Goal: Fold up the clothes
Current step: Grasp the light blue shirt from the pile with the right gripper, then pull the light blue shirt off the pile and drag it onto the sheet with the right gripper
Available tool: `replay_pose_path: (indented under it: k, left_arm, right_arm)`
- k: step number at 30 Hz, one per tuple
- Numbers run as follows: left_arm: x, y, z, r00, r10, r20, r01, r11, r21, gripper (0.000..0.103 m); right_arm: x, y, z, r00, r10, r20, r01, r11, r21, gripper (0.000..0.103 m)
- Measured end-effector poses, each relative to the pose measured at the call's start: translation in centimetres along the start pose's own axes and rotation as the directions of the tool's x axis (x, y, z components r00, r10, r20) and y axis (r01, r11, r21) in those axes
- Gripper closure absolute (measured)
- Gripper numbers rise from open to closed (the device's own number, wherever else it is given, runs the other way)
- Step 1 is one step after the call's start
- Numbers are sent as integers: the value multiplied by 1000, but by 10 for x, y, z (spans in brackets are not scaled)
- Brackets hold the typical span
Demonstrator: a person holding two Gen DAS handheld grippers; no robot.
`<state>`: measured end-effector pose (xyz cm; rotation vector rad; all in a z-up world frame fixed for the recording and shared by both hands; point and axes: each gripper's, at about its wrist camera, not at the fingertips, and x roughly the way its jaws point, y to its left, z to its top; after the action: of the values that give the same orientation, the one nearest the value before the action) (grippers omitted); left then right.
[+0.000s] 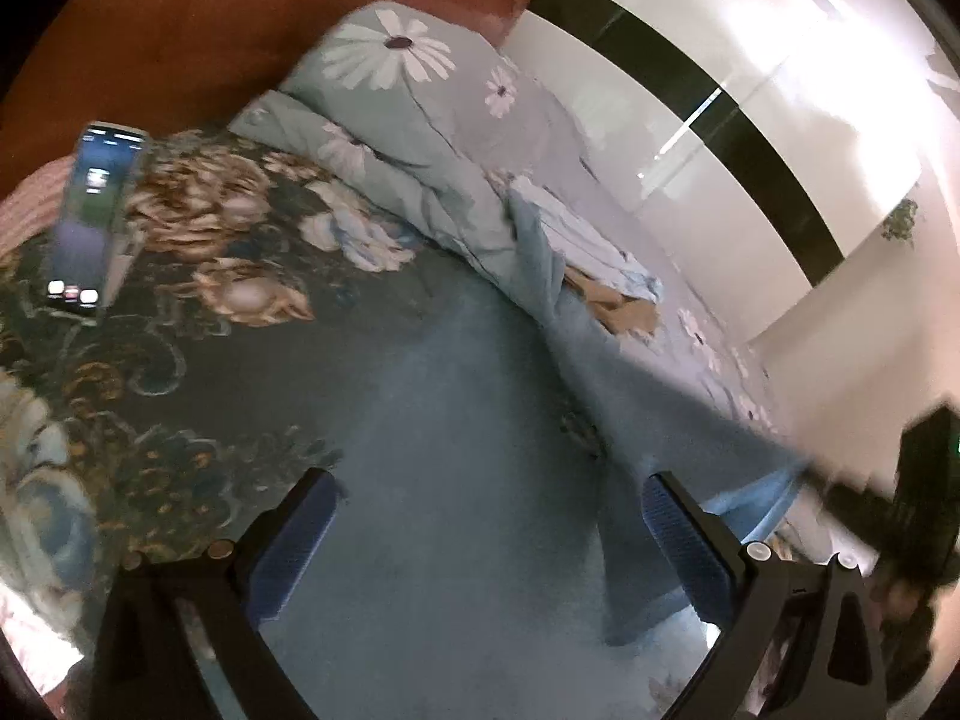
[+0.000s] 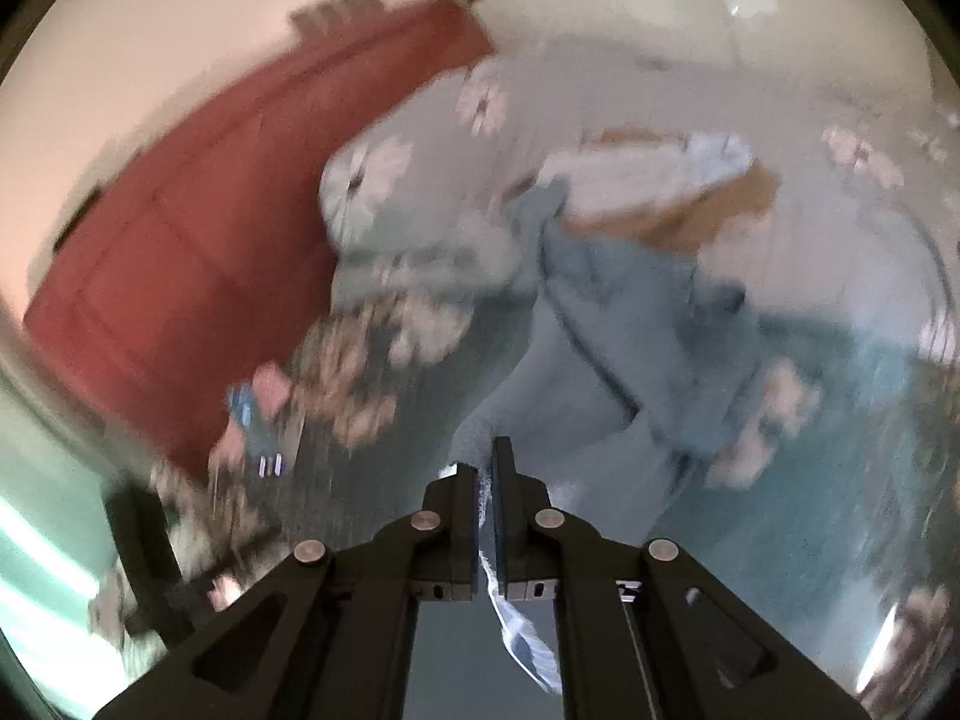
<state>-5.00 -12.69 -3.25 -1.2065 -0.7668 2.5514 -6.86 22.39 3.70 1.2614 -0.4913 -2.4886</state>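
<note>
The right claw (image 2: 486, 474) is seen clamped on a thin edge of the blue garment (image 2: 636, 324), a strip of which hangs down between its pads; the rest is spread on the bed (image 2: 852, 420) ahead of it. The left claw (image 1: 486, 516) is held wide with nothing gripped, the blue garment (image 1: 480, 396) lying beneath and beyond its fingers. A phone (image 1: 96, 210) is propped far to its left, and a heap of clothes (image 1: 600, 264) lies ahead.
</note>
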Motion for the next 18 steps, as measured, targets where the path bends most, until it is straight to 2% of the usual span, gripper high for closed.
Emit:
replay_pose_path:
  k: [4, 8, 14, 16, 18]
  left_arm:
    - [-22, 10, -7, 1000, 16, 4, -16, 999, -46, 0]
    - [-32, 5, -16, 999, 36, -9, -36, 999, -23, 0]
    - [-25, -9, -24, 998, 45, -35, -45, 999, 0, 0]
    - [-18, -12, -25, 997, 52, -48, -52, 999, 7, 0]
    - [-10, -15, -26, 996, 59, -61, -58, 998, 15, 0]
  right_arm:
    - [29, 11, -58, 996, 44, -75, -41, 998, 39, 99]
    - [60, 32, -106, 986, 85, -140, -79, 996, 46, 99]
    - [77, 44, -145, 965, 168, -201, -155, 985, 76, 99]
    - [78, 43, -156, 957, 166, -236, -156, 986, 62, 99]
    - [80, 40, -162, 960, 125, -249, -119, 992, 41, 98]
